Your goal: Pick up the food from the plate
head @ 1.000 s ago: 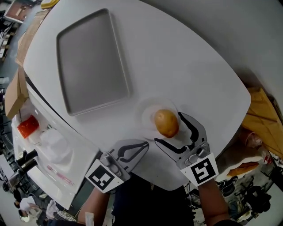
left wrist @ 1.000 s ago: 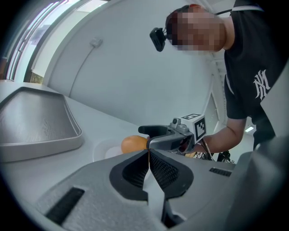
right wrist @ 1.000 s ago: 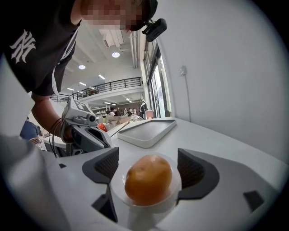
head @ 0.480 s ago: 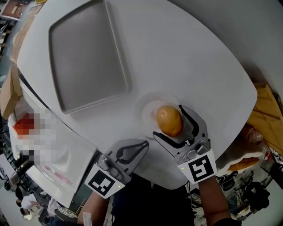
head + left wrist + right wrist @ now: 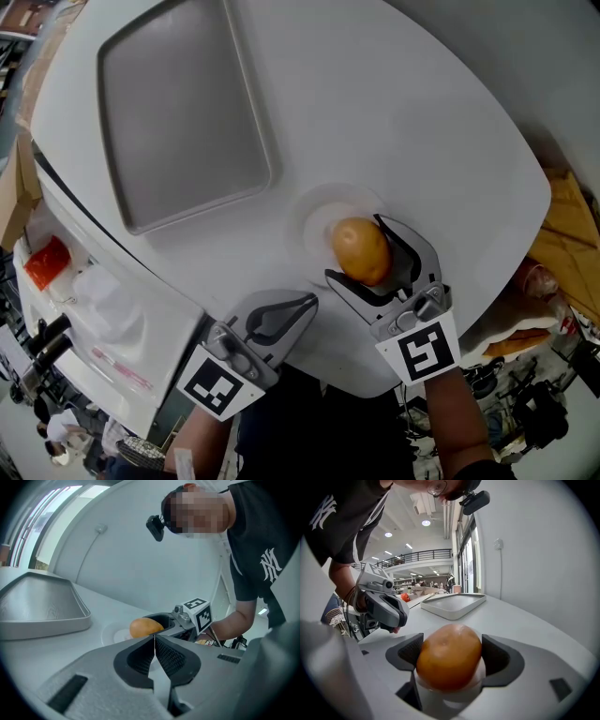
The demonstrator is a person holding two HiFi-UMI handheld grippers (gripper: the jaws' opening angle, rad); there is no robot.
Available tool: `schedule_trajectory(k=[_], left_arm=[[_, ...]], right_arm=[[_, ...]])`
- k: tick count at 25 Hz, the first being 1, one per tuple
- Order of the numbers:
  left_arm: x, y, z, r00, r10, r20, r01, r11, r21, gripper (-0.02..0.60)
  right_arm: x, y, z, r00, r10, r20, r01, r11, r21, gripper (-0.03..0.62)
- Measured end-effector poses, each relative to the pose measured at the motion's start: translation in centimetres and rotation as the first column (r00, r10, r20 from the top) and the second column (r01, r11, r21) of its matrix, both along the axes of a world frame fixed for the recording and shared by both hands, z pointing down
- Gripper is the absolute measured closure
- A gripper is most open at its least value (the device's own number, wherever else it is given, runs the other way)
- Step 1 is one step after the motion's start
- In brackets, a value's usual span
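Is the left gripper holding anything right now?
No, the left gripper has its fingers pressed together with nothing between them.

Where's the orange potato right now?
In the head view the potato is low and right of middle, held between the jaws of the right gripper, at the near edge of the small white plate.

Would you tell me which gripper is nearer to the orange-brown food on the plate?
Right. The right gripper has its jaws hugging the food on both sides. The left gripper sits shut, apart from it, back toward the person and off the plate.
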State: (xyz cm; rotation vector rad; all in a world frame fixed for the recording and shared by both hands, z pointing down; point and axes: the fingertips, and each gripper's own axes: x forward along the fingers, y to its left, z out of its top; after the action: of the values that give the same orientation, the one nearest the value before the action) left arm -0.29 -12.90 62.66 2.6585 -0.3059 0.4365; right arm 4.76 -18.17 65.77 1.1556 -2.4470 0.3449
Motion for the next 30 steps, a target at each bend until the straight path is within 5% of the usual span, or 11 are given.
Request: schedule_trajectory(k=[13,30], left_arm=[[0.5,0.9,-2.8,1.0,-0.005,-0.022,0.005,0.999,0.032,0.574],[1.7,3.2,-16.7,0.995,-0.052,-0.083,0.063,0.987,0.148,0.574]], right_arm=[[-0.1,1.4,-2.9,0.999,-0.039,-0.006,0.039,0.999,0.028,0.226],[1.0,5.1,-19.8,0.986,-0.08,0.144,0.052,0.981,0.187,0.225]])
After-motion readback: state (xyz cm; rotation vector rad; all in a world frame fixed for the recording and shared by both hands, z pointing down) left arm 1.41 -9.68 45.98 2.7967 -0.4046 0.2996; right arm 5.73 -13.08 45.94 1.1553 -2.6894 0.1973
